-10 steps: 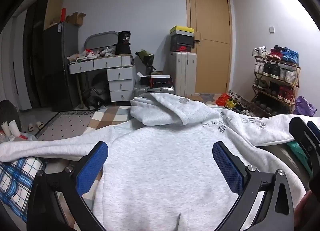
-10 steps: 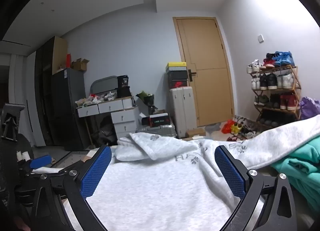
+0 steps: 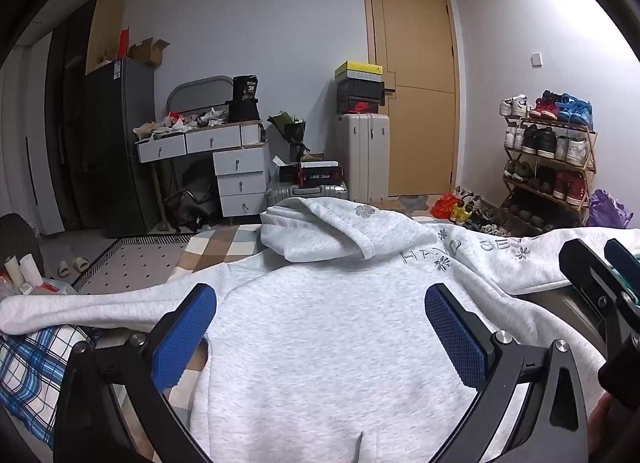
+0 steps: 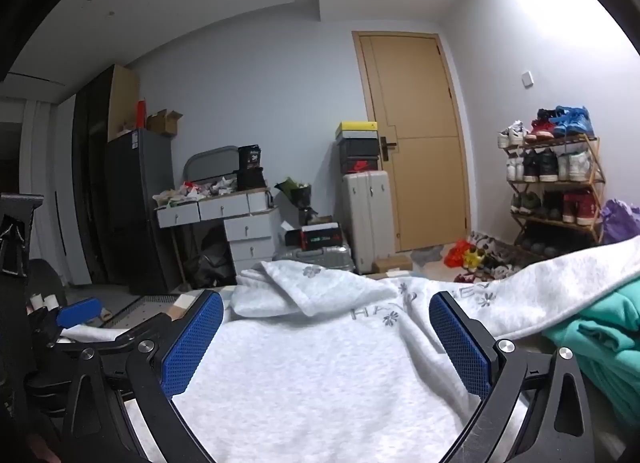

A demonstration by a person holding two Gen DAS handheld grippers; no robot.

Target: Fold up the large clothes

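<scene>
Trouble would likely come from the crumpled hood or the outstretched sleeves dragging crooked if either wide-open, empty tool grabs only one layer of the pale grey fleece hoodie (image 3: 332, 327), which lies spread flat just under the left gripper (image 3: 320, 327) and right gripper (image 4: 326, 335). A teal folded garment (image 4: 600, 347) touches its right sleeve, a blue plaid cloth (image 3: 28, 367) lies under the left sleeve, crowding the folds.

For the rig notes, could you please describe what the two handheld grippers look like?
Both match. The left gripper and right gripper each have two black angular arms with silver bolt heads at the pivots. The jaws carry bright blue pads with a fine dimpled grid texture. No cables, markings or sleeves are visible.
</scene>
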